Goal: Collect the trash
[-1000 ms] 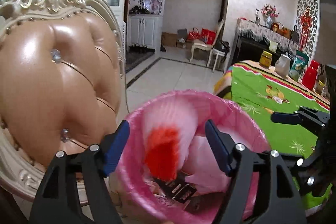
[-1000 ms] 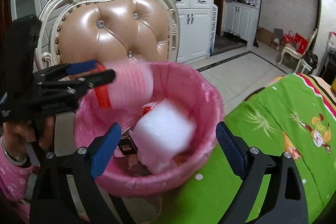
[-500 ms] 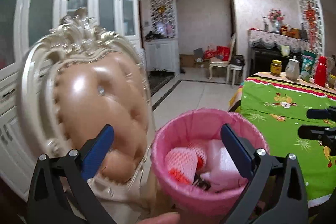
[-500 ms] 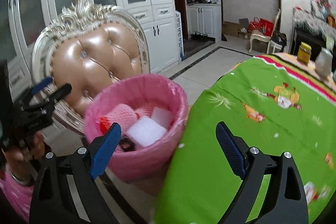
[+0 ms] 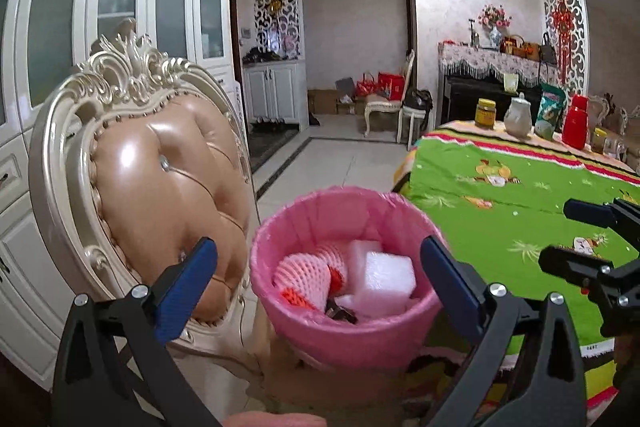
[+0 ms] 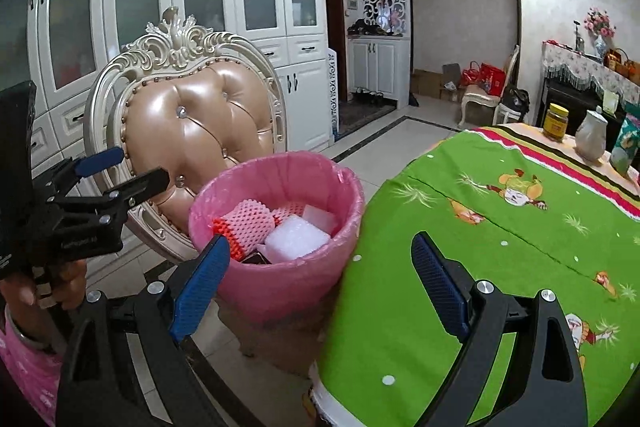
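A pink-lined trash bin [image 5: 344, 331] stands on the floor between a chair and the table. Inside it lie a pink and orange foam net [image 5: 304, 271], a white foam block [image 5: 386, 277] and a dark wrapper [image 5: 340, 311]. My left gripper [image 5: 318, 247] hovers above and short of the bin, open wide with nothing between its fingers. In the right wrist view the bin [image 6: 280, 291] sits ahead to the left. The right gripper [image 6: 320, 243] is open and holds nothing, over the table's corner. The left gripper [image 6: 142, 167] shows at the left, the right gripper [image 5: 556, 235] at the right.
An ornate cream chair [image 5: 160, 187] with tan padding stands left of the bin, close against it. The table with a green cloth [image 6: 480, 247] fills the right, with a jar [image 6: 558, 121], a white pot [image 6: 592, 139] and a red flask [image 5: 576, 127] at its far end. Tiled floor [image 5: 332, 163] lies beyond.
The foam net and the white foam block have dropped from the grippers into the bin. Both grippers have drawn back and up from it, and the left jaws have widened.
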